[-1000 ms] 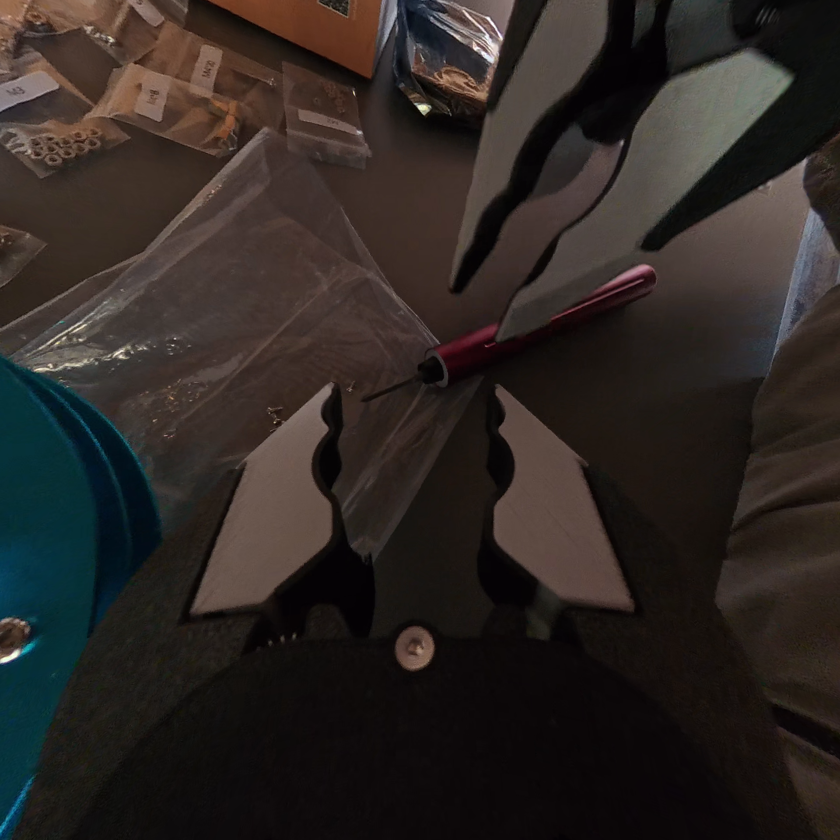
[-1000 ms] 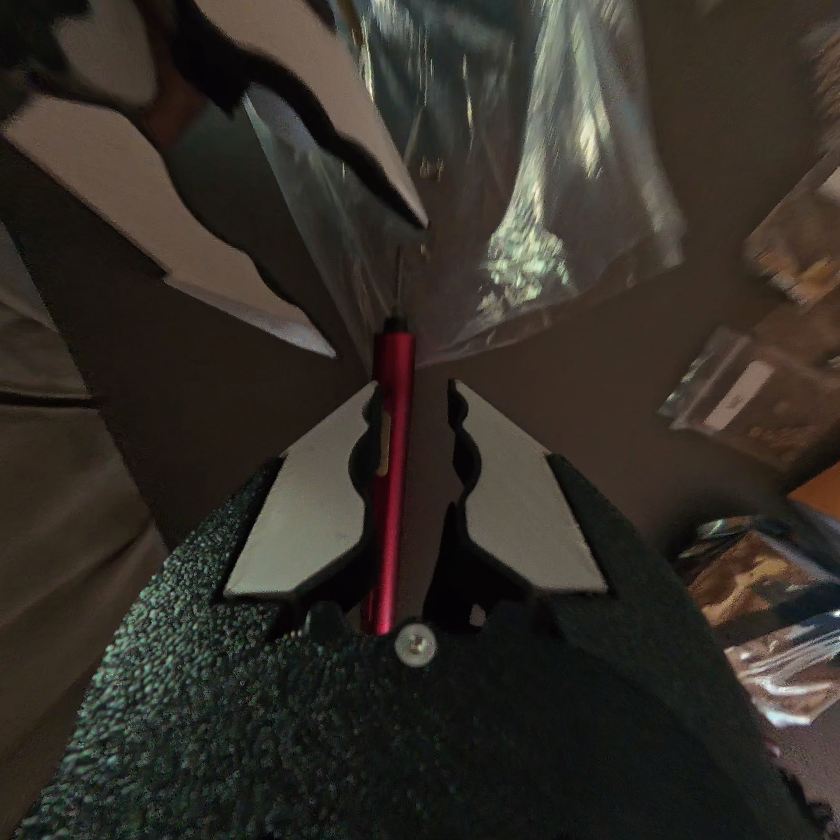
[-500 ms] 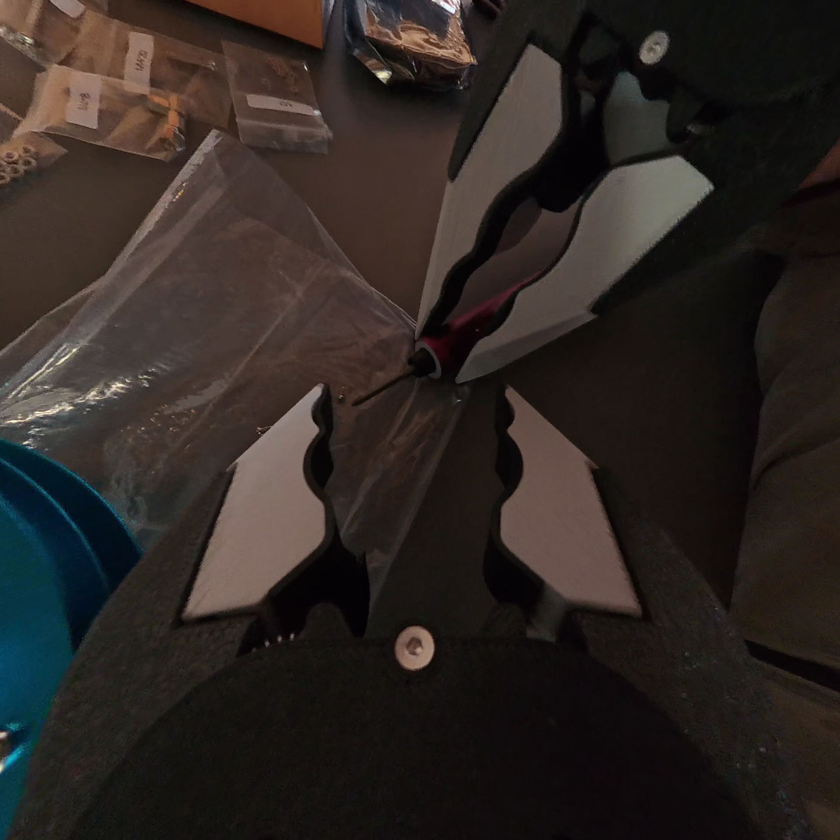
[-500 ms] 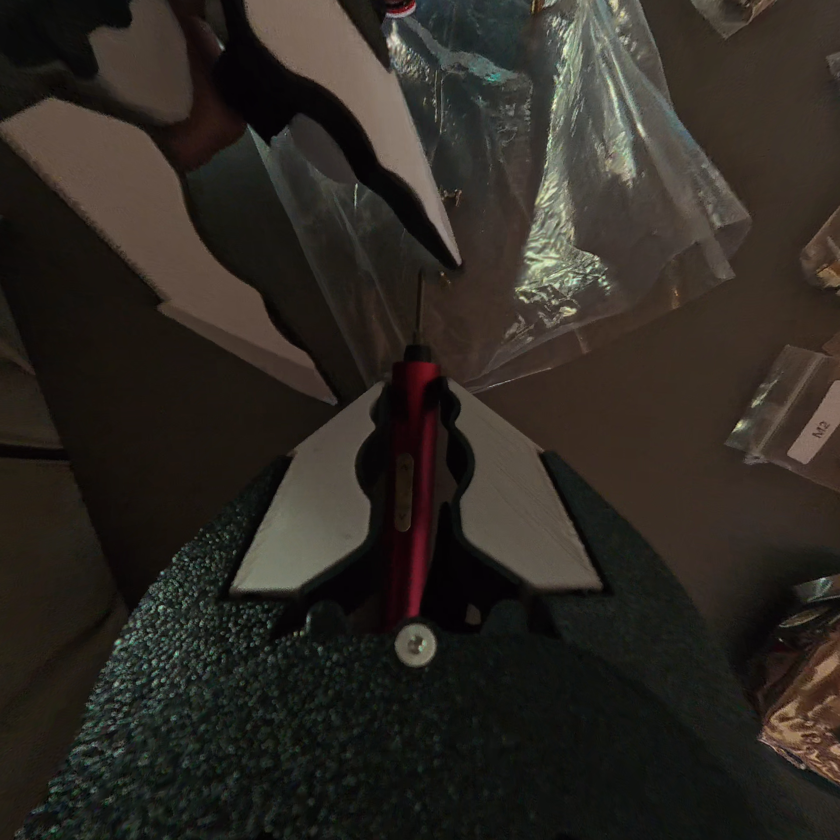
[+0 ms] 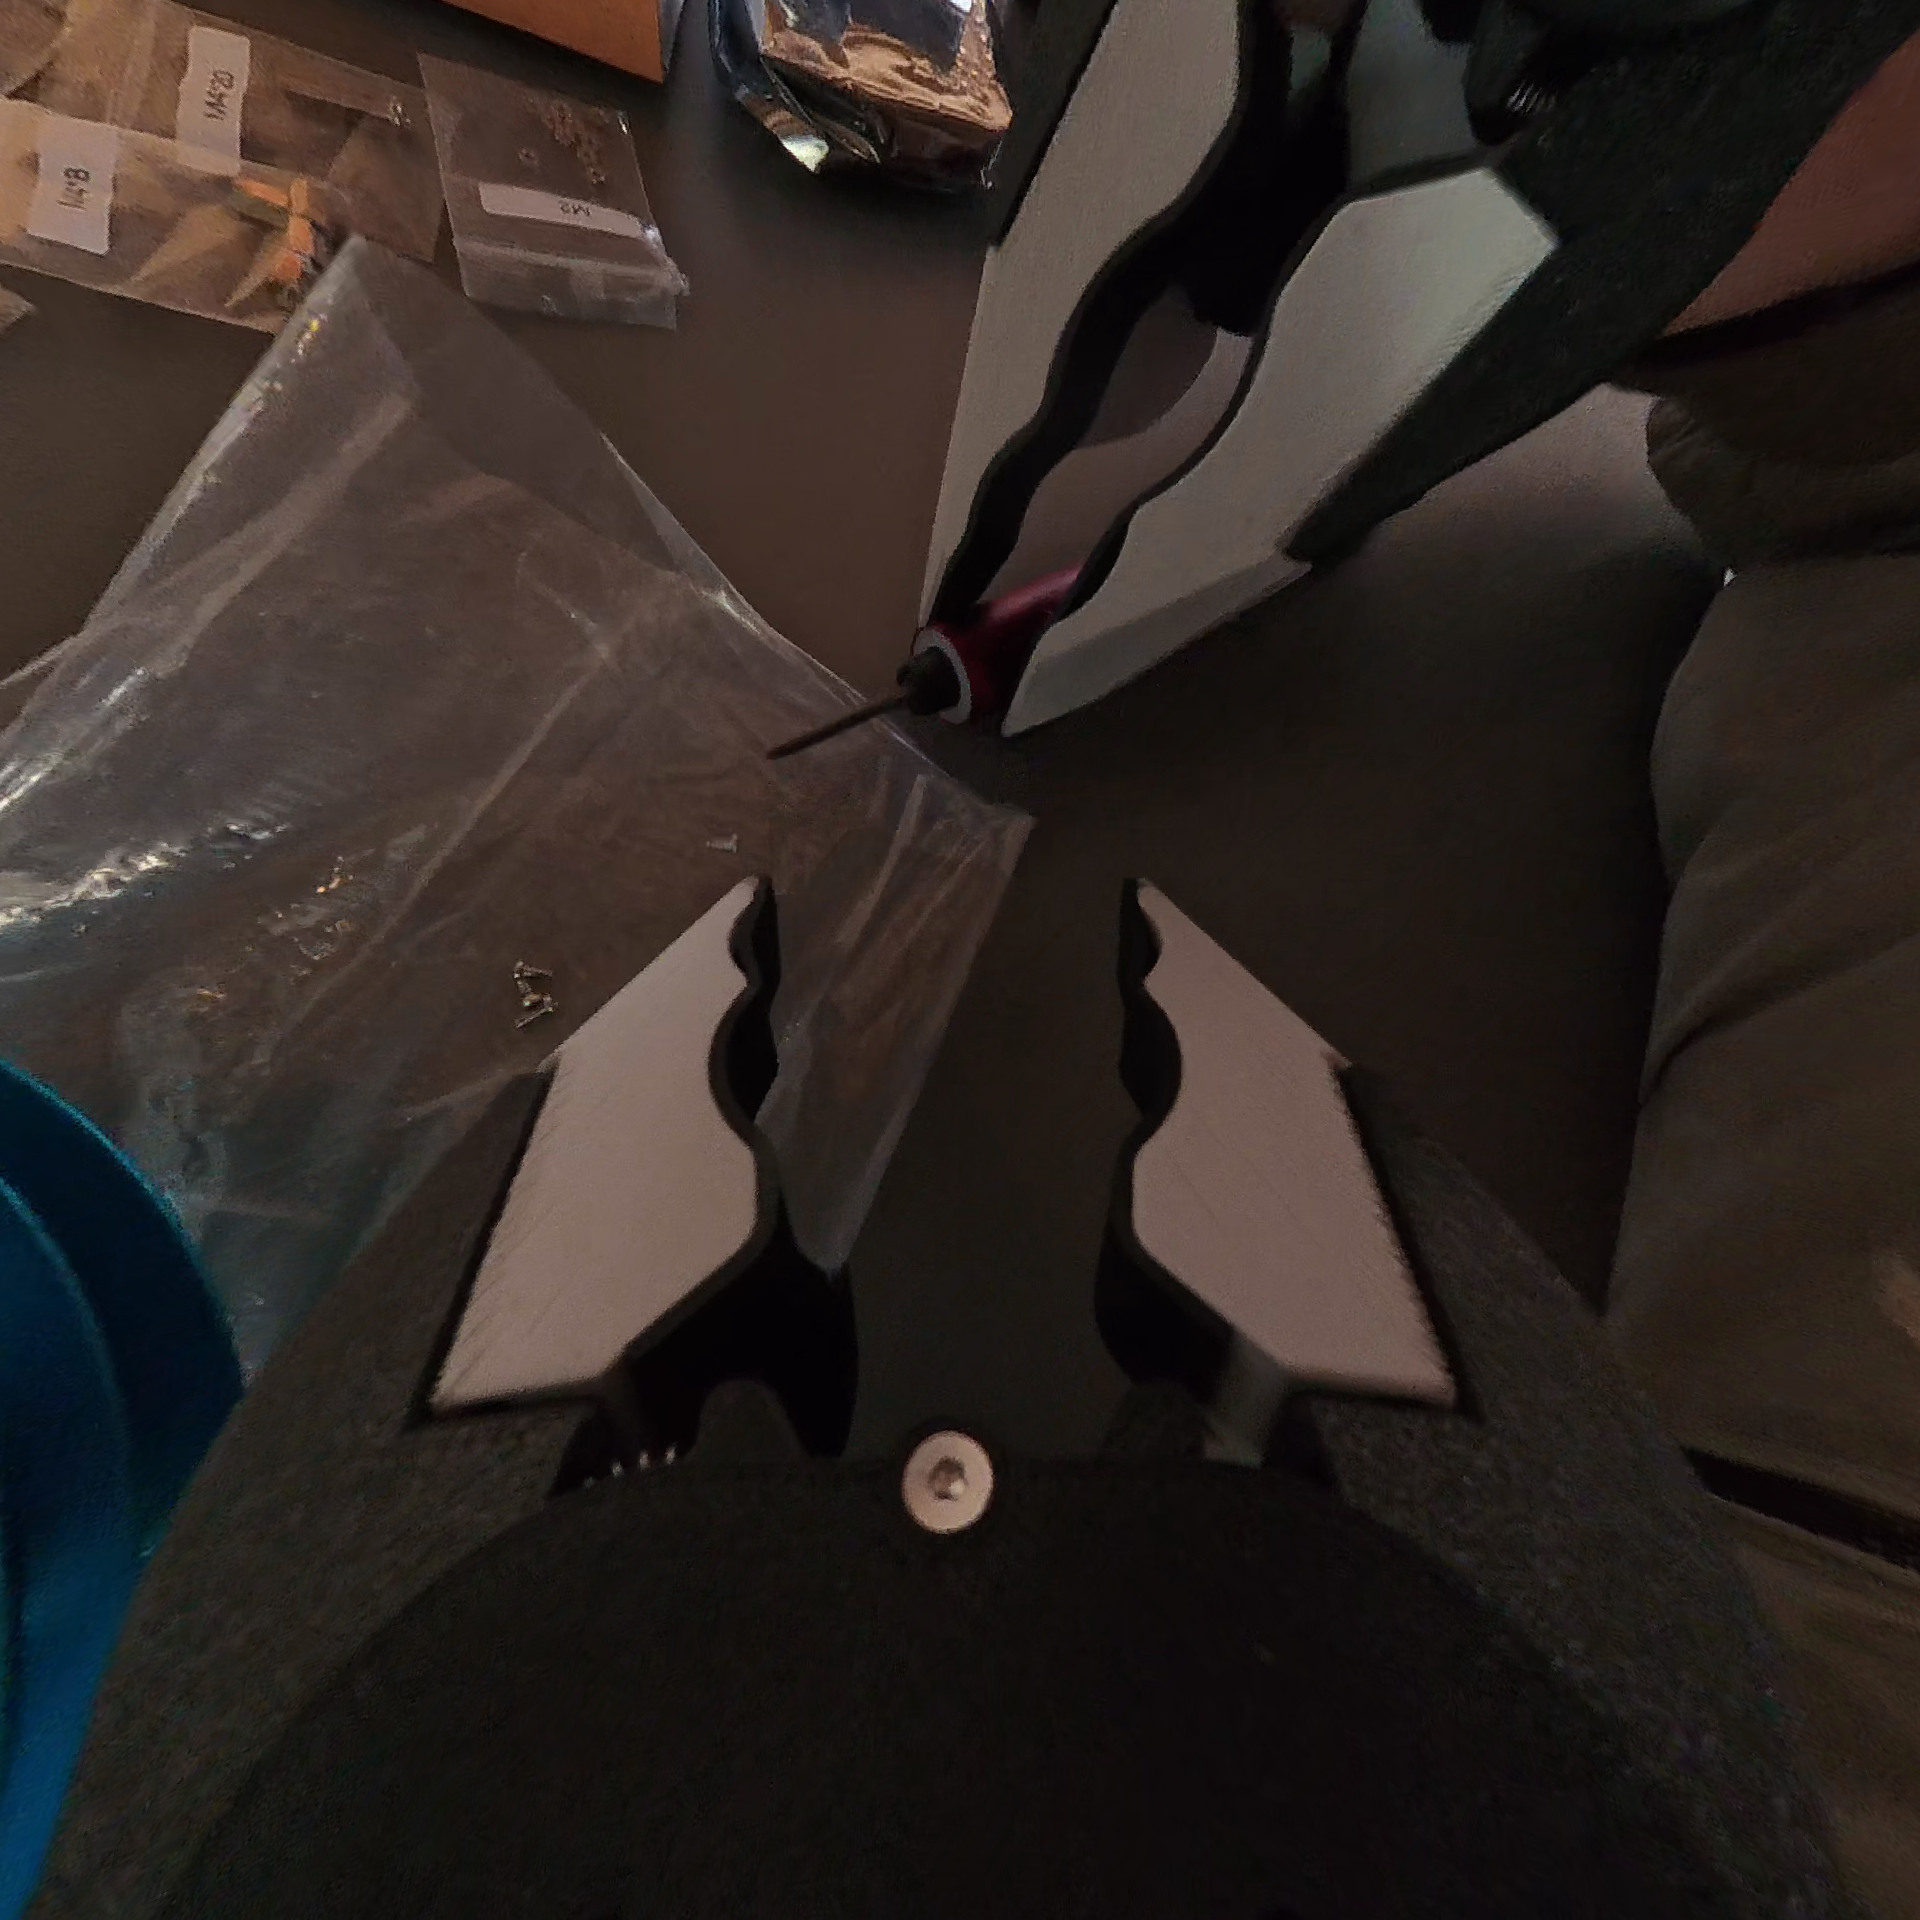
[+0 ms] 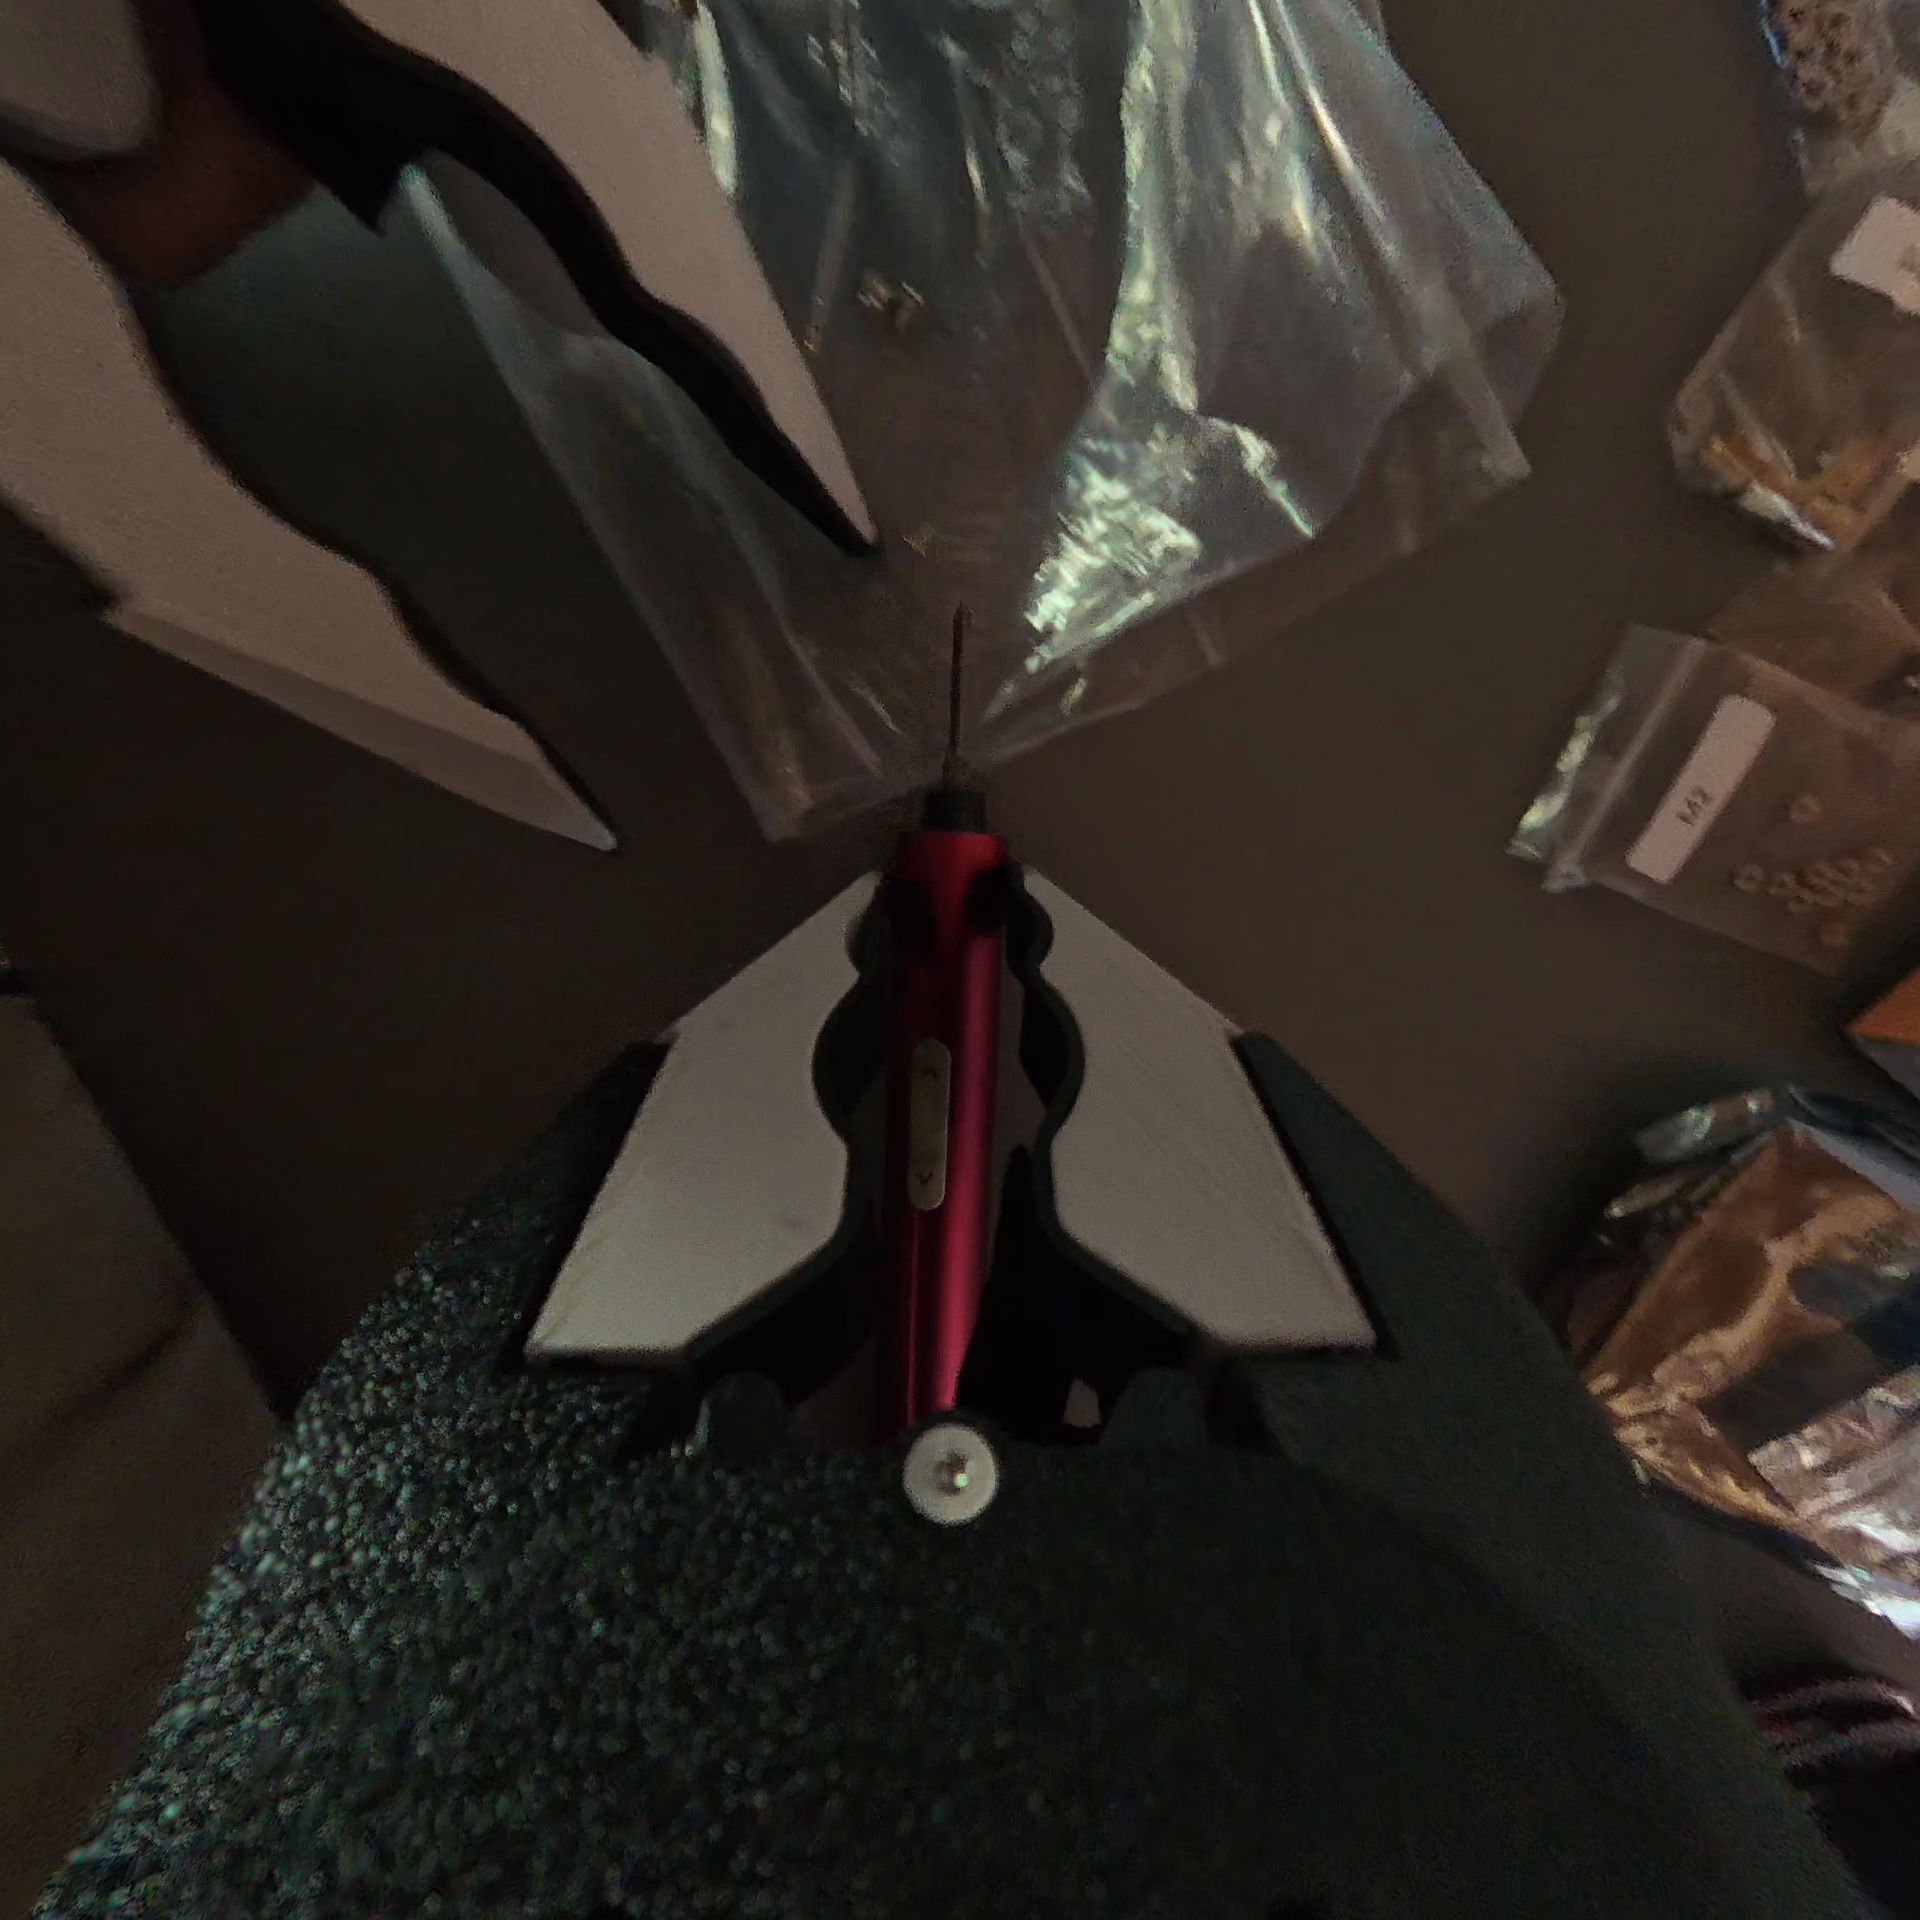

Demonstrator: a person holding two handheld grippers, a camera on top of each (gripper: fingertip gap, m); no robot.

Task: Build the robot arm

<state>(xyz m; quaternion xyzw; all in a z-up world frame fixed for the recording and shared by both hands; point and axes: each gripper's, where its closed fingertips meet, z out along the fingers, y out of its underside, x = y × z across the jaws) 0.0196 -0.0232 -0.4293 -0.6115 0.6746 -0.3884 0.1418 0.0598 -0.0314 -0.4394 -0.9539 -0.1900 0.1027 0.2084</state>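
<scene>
R gripper (image 6: 948, 914): clamped on red screwdriver (image 6: 940, 1091), body lengthwise btwn fingers, bit fwd.
Bit: over edge of clear bag (image 5: 395, 675), pointing toward L gripper (image 5: 945, 914).
L gripper: jaws apart, empty, low over bag corner + dark table (image 5: 810, 395).
Loose screws (image 5: 532, 995): on bag, just left of L fingers.

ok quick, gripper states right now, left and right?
Left gripper: open, holding nothing, over the clear plastic bag corner.
Right gripper: shut on the red screwdriver.
</scene>
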